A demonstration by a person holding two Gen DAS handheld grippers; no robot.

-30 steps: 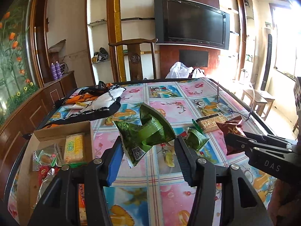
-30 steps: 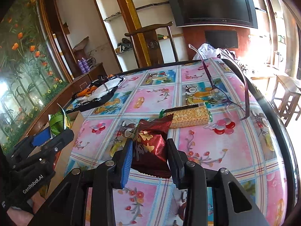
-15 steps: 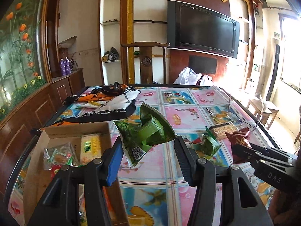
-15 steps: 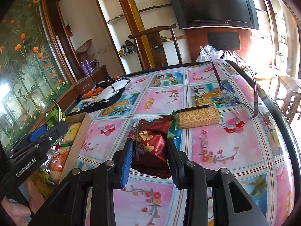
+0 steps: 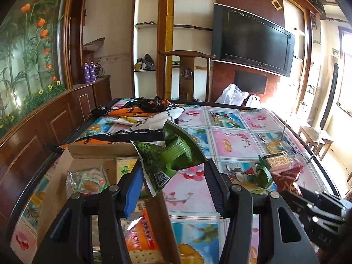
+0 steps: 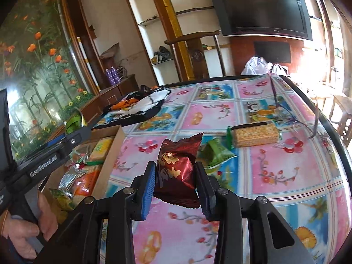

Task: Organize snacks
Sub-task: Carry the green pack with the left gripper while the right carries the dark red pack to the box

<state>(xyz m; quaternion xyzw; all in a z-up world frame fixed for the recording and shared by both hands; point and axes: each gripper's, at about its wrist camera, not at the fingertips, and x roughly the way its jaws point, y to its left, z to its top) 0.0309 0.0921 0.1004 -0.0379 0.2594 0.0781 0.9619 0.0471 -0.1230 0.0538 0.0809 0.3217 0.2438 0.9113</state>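
Observation:
My left gripper is shut on a crumpled green snack packet and holds it in the air over the right wall of an open cardboard box. Several snack packs lie in the box. My right gripper is shut on a dark red foil packet above the table, just right of the box. In the right wrist view the left gripper reaches over the box, a hand on its grip. A cracker pack and a small green packet lie on the tablecloth.
A black, white and orange cloth bag lies at the table's far left, behind the box. A thin purple cord loops near the right edge. A wooden chair stands behind the table, and a wooden cabinet runs along the left.
Both grippers have moved left with their packets still held. The box, earlier at the far left, now lies under the left gripper and close beside the right one.

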